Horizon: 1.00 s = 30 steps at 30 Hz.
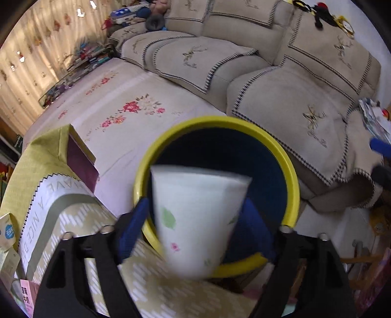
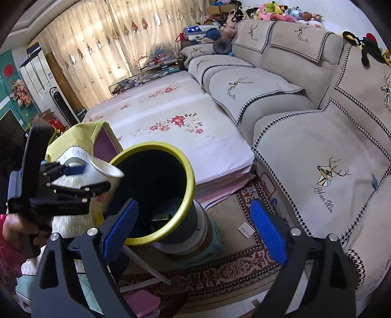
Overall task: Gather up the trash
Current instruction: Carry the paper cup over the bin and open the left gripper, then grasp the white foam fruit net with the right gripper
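The left gripper [image 1: 195, 220] hangs over the yellow-rimmed bin [image 1: 290, 168], its fingers spread beside the paper cup [image 1: 195, 220], probably so that the cup falls in. The right gripper [image 2: 195, 227] waits near the bin with its fingers spread and empty.

bin [image 2: 168, 234] mouth open, cup [image 1: 195, 220] seemingly above

A home living room: a beige cushioned sofa [image 2: 281, 102], sunlit curtains [image 2: 97, 49] and plush toys [image 2: 281, 11] (piled behind).
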{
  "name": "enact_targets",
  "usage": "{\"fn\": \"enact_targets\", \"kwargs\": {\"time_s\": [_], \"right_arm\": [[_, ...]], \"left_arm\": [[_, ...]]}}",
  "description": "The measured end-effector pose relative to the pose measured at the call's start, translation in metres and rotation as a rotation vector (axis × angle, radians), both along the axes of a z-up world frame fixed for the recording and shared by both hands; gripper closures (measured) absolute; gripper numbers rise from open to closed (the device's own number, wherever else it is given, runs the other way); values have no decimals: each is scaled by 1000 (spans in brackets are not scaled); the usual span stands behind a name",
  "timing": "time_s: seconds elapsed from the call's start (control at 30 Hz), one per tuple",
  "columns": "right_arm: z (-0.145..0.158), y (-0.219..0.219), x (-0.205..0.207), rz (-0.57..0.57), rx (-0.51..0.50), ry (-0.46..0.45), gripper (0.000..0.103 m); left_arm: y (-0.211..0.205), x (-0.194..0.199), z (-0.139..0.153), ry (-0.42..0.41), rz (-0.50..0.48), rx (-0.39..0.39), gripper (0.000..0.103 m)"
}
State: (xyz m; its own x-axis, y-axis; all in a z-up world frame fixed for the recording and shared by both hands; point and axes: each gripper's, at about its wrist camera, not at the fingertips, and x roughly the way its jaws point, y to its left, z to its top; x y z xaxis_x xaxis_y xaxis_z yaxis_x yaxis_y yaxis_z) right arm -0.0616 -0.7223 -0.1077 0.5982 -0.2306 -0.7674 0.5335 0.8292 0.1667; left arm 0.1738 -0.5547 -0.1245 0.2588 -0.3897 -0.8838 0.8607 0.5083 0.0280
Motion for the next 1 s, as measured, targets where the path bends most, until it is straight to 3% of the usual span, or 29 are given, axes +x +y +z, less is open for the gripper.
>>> {"fn": "enact_targets", "kwargs": {"time_s": [0.17, 0.37, 0.53, 0.77, 1.0], "right_arm": [[-1, 11, 8, 24, -2, 6, 14], [-13, 29, 23, 66, 10, 32, 14], [-27, 51, 41, 111, 36, 49, 14], [-43, 105, 75, 224, 63, 68, 14], [-29, 188, 114, 411, 30, 61, 14]], "left_arm": [[21, 4, 17, 24, 31, -58, 16], [103, -26, 68, -105, 71, -190, 9], [194, -55, 100, -221, 165, -265, 5], [322, -77, 106, -332, 389, -252, 5], [438, -88, 92, -356, 625, -228, 5]]}}
